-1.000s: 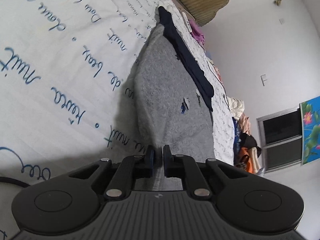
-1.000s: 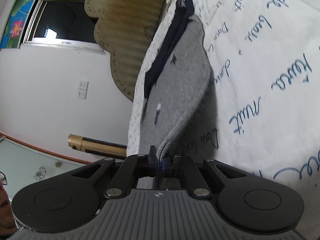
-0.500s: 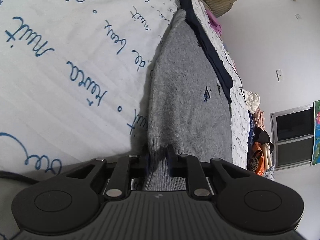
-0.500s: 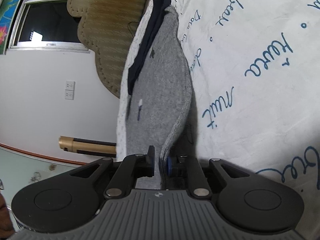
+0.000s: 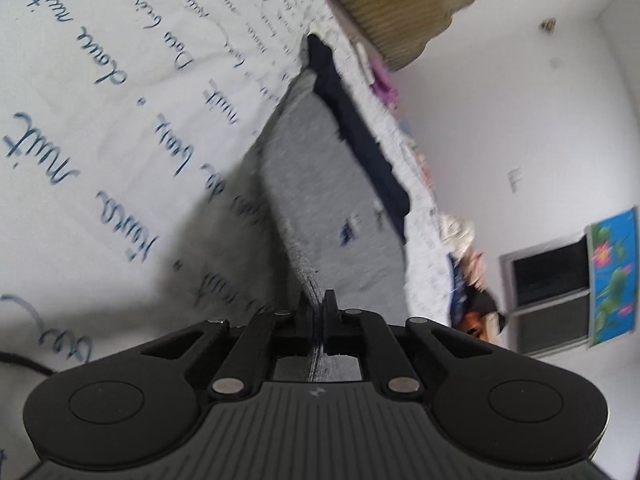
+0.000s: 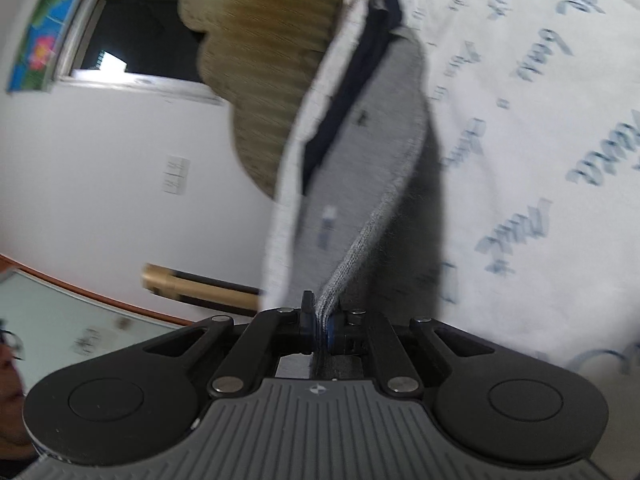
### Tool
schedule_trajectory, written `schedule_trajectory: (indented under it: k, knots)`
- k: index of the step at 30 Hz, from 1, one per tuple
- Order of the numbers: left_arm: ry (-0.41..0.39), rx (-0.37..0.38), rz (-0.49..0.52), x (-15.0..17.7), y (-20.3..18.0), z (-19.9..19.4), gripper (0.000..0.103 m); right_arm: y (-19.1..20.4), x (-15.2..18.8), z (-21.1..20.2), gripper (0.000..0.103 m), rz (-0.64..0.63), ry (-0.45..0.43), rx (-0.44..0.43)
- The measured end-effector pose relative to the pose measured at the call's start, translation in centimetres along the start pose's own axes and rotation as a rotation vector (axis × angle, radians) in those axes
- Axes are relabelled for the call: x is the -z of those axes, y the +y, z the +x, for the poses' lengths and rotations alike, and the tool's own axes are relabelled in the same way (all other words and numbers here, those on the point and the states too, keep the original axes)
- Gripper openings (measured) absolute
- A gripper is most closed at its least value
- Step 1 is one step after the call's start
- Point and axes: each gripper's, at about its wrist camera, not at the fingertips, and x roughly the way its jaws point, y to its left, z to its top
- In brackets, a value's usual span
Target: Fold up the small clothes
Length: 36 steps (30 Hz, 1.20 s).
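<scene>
**Grey garment pinched at both near corners**

Left gripper (image 5: 319,307) pressed together on the near ribbed hem of the grey knit garment (image 5: 332,200), cloth running between the pads and out behind them. Right gripper (image 6: 322,317) likewise pinching the same garment (image 6: 372,152) at its ribbed edge, a blue pad (image 6: 330,330) just showing beside the fabric. Garment stretched from both grips away to its far end, lifted off the white bedsheet with blue handwriting (image 5: 120,120), shadow beneath. Dark navy band (image 5: 360,136) along one long edge, far end resting on the sheet.

Left wrist view only: heap of clothes (image 5: 464,248) at the far right bed edge, floral curtain (image 5: 612,276) by a dark window. Right wrist view only: wall socket (image 6: 176,174), brown woven headboard (image 6: 272,40), gold-and-black pole (image 6: 200,286) low on the wall. Both views blurred.
</scene>
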Motion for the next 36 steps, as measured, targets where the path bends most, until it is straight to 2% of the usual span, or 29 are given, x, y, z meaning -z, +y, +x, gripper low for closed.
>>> schedule_trajectory:
  k: [3,7,10,15,19,21,23,26,28,30,32,33,34,36]
  knots:
    - [-0.018,0.044,-0.002,-1.4,-0.8,0.6,0.004,0.7,-1.3,0.7,0.011,-0.007,-0.027,-0.042]
    - [-0.03,0.069,0.043,-4.2,-2.7,2.6,0.004,1.9,-4.4,2.2,0.011,-0.042,-0.048,-0.088]
    - [-0.047,0.081,0.071,-7.2,-4.0,4.4,0.004,2.5,-7.8,3.7,0.011,-0.055,-0.073,-0.13]
    - [-0.077,0.099,0.109,-14.2,-6.4,8.7,0.004,2.6,-15.5,7.2,0.011,-0.066,-0.113,-0.135]
    - [-0.093,0.061,0.18,-20.5,-9.4,14.1,0.004,1.7,-23.0,11.3,0.011,-0.05,-0.144,-0.103]
    - [-0.11,0.039,0.192,-23.7,-10.3,17.0,0.004,0.4,-26.5,13.5,0.011,-0.028,-0.176,-0.046]
    - [-0.127,-0.017,0.216,-26.3,-10.3,20.4,0.004,-1.8,-29.7,15.5,0.012,0.051,-0.204,0.017]
    - [-0.12,-0.116,0.185,-28.9,-9.2,24.5,0.006,-5.3,-32.6,17.4,0.023,0.134,-0.244,0.16]
    - [-0.093,-0.082,0.196,-29.5,-8.9,25.5,0.016,-6.3,-33.1,17.6,0.055,0.157,-0.243,0.198]
    - [-0.122,-0.076,0.295,-29.2,-9.9,24.9,0.05,-6.0,-33.2,17.2,0.061,0.109,-0.234,0.149]
    - [-0.251,-0.116,0.47,-27.5,-11.6,23.0,0.057,-3.9,-32.8,16.5,0.06,-0.063,-0.235,0.191]
    - [-0.327,-0.144,0.594,-26.1,-12.6,22.0,0.058,-2.2,-32.4,16.3,0.06,-0.192,-0.227,0.253]
    - [-0.403,-0.2,0.764,-24.3,-13.6,21.1,0.059,-0.4,-31.6,16.3,0.06,-0.343,-0.213,0.336]
    - [-0.507,-0.387,1.114,-20.4,-14.7,21.0,0.065,2.9,-29.1,17.1,0.06,-0.687,-0.15,0.515]
